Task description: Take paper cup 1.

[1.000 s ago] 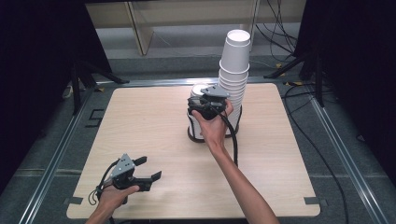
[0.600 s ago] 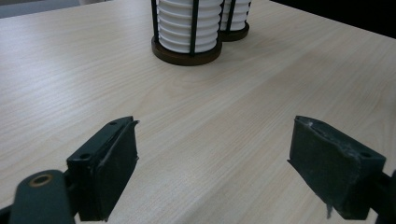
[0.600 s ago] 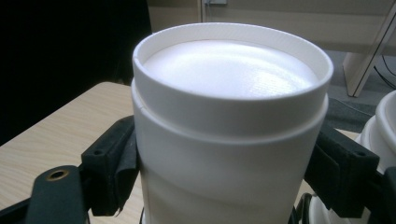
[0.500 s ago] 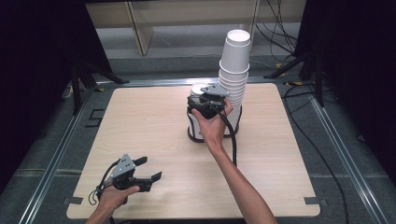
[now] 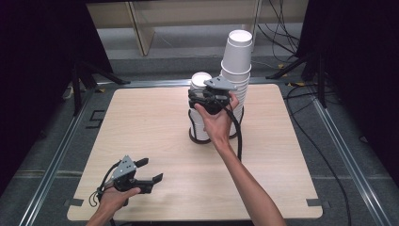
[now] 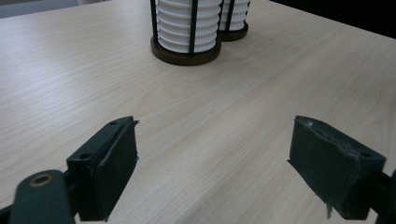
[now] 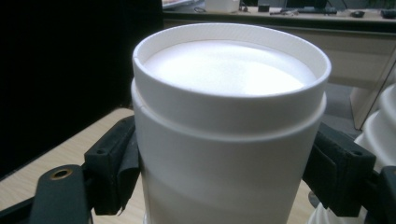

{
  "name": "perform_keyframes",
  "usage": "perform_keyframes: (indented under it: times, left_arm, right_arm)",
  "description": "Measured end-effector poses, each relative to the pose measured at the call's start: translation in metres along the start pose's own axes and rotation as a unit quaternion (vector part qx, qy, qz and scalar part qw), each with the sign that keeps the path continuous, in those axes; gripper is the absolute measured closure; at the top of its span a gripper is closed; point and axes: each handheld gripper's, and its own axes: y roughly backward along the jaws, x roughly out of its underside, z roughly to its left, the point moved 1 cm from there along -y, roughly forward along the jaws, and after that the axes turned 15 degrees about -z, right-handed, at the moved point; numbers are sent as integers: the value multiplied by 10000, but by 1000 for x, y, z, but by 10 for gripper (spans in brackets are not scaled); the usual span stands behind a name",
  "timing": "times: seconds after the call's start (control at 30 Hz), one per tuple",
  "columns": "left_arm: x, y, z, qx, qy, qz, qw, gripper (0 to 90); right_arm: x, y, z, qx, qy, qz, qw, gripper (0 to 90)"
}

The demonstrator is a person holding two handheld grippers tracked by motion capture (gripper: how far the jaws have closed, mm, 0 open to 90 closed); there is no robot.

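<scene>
High view showed the right gripper near the middle of the table's far edge, its jaws clamped on either side of an upside-down white cup, the top one of a short stack standing in a dark wire holder. Just beside it, toward the far right corner, rose a much taller stack of cups, its topmost cup well above the gripper. A black cable ran down from the right gripper along the person's forearm.

Right gripper view had the cup between the two black jaws, both pads pressed flat against its wall below the raised base ring; the curved edge of the taller stack showed at the right.

Near the front left corner of the table the left gripper lay low over the wood in the person's left hand, holding nothing. Left gripper view showed its jaws standing apart over bare tabletop with a clear gap between the pads, pointing toward the two ringed holders with their ribbed stacks of cups farther across the table.
</scene>
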Motion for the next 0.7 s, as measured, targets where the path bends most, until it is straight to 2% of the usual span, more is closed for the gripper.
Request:
perform_keyframes:
  times: [0.07,0.1,0.23,0.27,0.33,0.43,0.5,0.53,0.57,0.63,0.67,0.7]
  left_arm:
    - [0,0,0,1,10,1,10000,148]
    - [0,0,0,8,14,6,10000,148]
    - [0,0,0,11,16,2,10000,148]
    - [1,-1,0,56,44,-63,10000,148]
    - [0,0,0,-3,32,14,10000,148]
    - [1,-1,0,36,61,-53,10000,148]
    - [0,0,0,8,50,-22,10000,148]
    - [1,-1,0,55,105,-156,9998,148]
    - [1,-1,0,55,105,-156,9998,148]
    - [-1,1,1,17,91,-78,9999,148]
    - [-1,1,1,36,101,-109,9999,148]
    - [-1,0,1,54,121,-153,9998,148]
  right_arm:
    - [-4,2,0,0,-1,-2,10000,212]
    - [-11,5,1,-56,-23,-58,10000,212]
    - [-21,11,0,-293,-39,-221,9993,212]
    - [-23,14,0,-355,4,-249,9991,212]
    - [-27,20,2,-452,2,-242,9987,211]
    - [-31,32,5,-736,-117,-333,9967,212]
    - [-32,39,7,-873,-44,-404,9954,212]
    - [-32,43,8,-938,-7,-427,9947,212]
    - [-30,48,10,-1022,-129,-374,9940,212]
    - [-27,56,13,-1208,-121,-400,9918,212]
    - [-24,59,14,-1283,-98,-432,9907,212]
    - [-21,62,15,-1368,-176,-414,9896,212]
